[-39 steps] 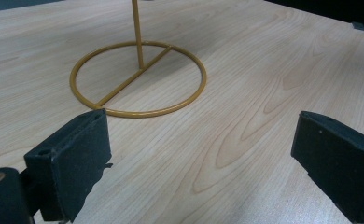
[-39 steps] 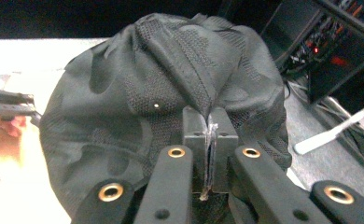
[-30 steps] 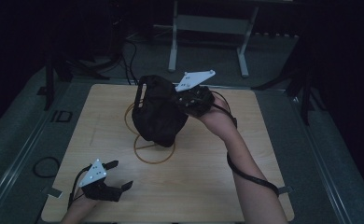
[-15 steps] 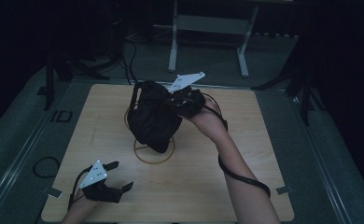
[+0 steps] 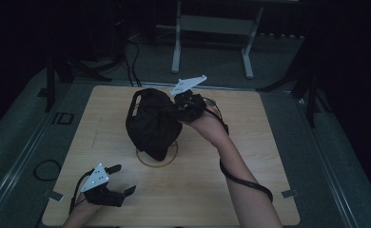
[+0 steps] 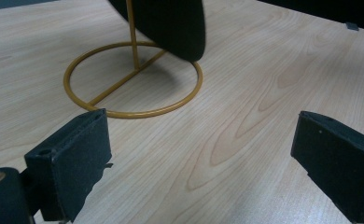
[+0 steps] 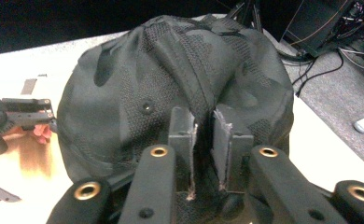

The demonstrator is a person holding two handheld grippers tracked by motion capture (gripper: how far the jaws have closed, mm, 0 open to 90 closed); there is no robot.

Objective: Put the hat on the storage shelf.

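A black cap (image 5: 152,123) hangs over a yellow wire stand whose ring base (image 5: 157,166) lies at the table's middle. My right gripper (image 5: 176,111) is at the cap's right side, and a fold of the crown (image 7: 171,84) runs in between its jaws (image 7: 204,126). Those jaws have just been opening a little, but the fold still looks pinched. My left gripper (image 5: 125,179) rests open on the table near the front left. From there I see the ring (image 6: 133,113) and the cap's lower edge (image 6: 171,23) beyond its parted jaws (image 6: 201,135).
The wooden table (image 5: 250,190) has dark floor on all sides. Cables (image 5: 131,52) and a metal frame (image 5: 212,28) lie behind it. A cable (image 5: 240,178) trails from my right forearm across the table.
My right hand has carried the cap down and to the left, so it sits lower over the stand. The left gripper has stayed where it was.
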